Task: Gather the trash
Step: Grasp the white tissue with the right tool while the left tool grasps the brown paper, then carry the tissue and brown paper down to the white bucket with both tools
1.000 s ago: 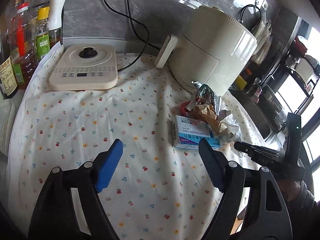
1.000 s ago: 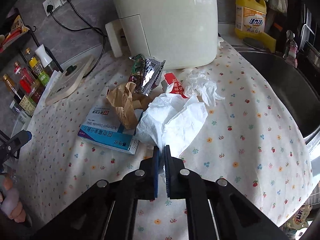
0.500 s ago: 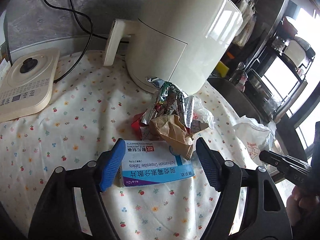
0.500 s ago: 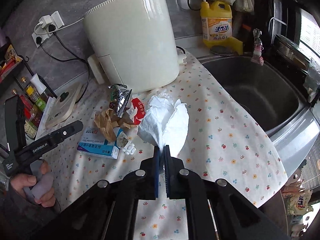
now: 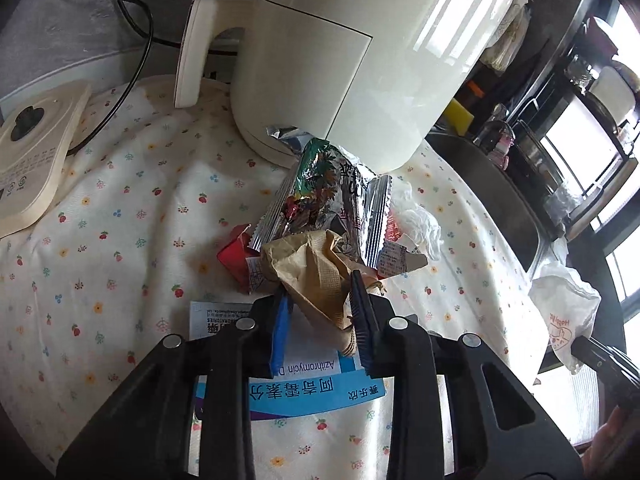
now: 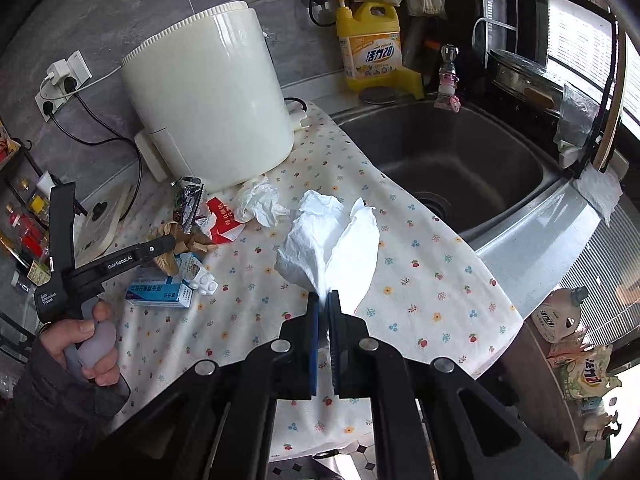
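Working over a flower-print cloth (image 6: 420, 264), we note a cream appliance (image 6: 208, 96) beyond both tongs and a steel sink (image 6: 452, 160) right of it. Our left gripper (image 5: 320, 300) is closing around crumpled brown paper (image 5: 316, 276), just above a blue medicine box (image 5: 316, 392). Our right gripper (image 6: 323, 300) pinches a white, creased plastic bag (image 6: 332, 244).

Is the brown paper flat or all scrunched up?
Scrunched up. The brown paper is creased and folded into a lump on the medicine box, and the left gripper is closing its jaws around it.
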Demonstrator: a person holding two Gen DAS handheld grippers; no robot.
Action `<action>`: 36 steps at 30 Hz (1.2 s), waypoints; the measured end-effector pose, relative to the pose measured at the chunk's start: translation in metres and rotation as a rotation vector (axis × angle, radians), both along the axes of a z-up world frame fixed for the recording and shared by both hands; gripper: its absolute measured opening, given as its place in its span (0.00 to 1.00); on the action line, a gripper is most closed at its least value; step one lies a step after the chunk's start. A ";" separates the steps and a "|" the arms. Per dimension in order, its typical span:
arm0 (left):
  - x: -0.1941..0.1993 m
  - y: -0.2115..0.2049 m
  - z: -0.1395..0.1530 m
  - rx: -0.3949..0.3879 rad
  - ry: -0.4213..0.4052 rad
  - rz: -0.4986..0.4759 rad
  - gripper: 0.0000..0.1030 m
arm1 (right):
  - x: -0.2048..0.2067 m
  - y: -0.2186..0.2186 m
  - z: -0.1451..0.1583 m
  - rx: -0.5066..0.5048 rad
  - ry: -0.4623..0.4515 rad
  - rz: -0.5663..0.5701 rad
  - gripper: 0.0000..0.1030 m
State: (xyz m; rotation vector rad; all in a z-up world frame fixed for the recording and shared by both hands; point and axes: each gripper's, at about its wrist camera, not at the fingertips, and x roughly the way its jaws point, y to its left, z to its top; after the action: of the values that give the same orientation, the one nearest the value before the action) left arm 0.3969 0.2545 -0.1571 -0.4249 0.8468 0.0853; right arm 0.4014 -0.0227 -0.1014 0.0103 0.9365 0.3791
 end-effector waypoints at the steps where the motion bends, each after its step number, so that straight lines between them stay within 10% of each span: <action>1: -0.005 0.001 0.004 -0.004 -0.013 0.003 0.25 | -0.001 0.001 0.000 0.003 0.000 0.004 0.06; 18: -0.122 0.031 0.053 0.029 -0.112 0.145 0.23 | -0.031 0.065 0.007 0.077 -0.024 0.232 0.06; 36: -0.256 -0.042 0.082 0.102 -0.122 0.287 0.20 | -0.100 0.034 0.008 0.117 -0.005 0.401 0.06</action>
State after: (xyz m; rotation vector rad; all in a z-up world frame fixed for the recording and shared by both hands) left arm 0.1414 0.2127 -0.0749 -0.4491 0.6542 0.3626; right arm 0.3009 0.0110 -0.0936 -0.0724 0.9091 0.8042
